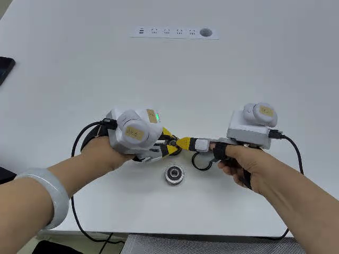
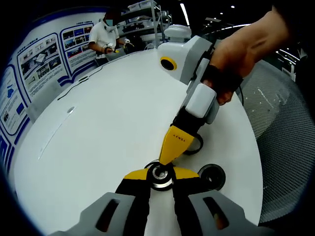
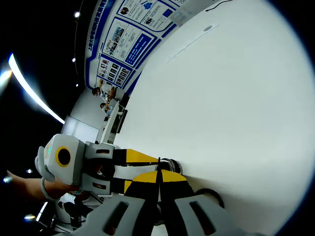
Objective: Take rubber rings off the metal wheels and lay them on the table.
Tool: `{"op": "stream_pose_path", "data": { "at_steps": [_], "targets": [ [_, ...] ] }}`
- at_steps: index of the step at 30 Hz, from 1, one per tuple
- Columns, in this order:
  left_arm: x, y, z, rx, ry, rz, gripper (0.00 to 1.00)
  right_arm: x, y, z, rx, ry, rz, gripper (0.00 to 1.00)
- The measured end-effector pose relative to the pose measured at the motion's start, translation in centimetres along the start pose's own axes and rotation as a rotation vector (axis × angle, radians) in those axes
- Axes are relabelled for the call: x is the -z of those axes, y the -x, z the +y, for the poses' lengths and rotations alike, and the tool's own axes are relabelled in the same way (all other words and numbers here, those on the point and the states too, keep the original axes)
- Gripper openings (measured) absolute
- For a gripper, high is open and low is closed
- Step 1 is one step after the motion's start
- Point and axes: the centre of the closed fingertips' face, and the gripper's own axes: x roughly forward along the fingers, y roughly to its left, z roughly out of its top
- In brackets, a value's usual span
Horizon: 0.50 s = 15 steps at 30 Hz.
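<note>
Beside clamped wheel (image 2: 161, 175), second wheel (image 1: 174, 174), loose ring (image 1: 196, 165), power strip (image 1: 175, 32)

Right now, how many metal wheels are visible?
2: the clamped wheel in the left hand-held gripper, the loose wheel on the table beside it; others may be hidden.

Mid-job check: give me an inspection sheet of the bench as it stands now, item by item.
Surface: white table, bare across the middle.
Job's things: small metal wheel held off the table; second metal wheel with a dark rim lying flat; loose black rubber ring lying beside it.
Clutter: white power strip at the far side; dark flat object at the left edge.
Grippers: left gripper shut on the small metal wheel; right gripper with jaws together at that wheel's rim. Whether they pinch a ring cannot be told.
Cables: black left cable and black right cable trail off the near edge.
Surroundings: wall posters; a person.
</note>
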Motion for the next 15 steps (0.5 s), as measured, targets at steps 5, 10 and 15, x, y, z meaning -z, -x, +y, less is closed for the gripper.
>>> {"op": "stream_pose_path", "data": {
  "at_steps": [5,10,15],
  "targets": [
    [0.0,0.5,0.0,-0.011,-0.008,-0.005,0.2,0.0,0.0,0.0,0.001,0.0,0.001,0.02],
    [0.1,1.0,0.2,-0.026,-0.007,-0.015,0.24,-0.1,0.1,0.1,-0.002,-0.001,0.0,0.02],
    [0.4,1.2,0.4,-0.031,0.004,-0.019,0.28,-0.1,0.2,0.4,-0.011,0.001,-0.001,0.02]
  ]
}}
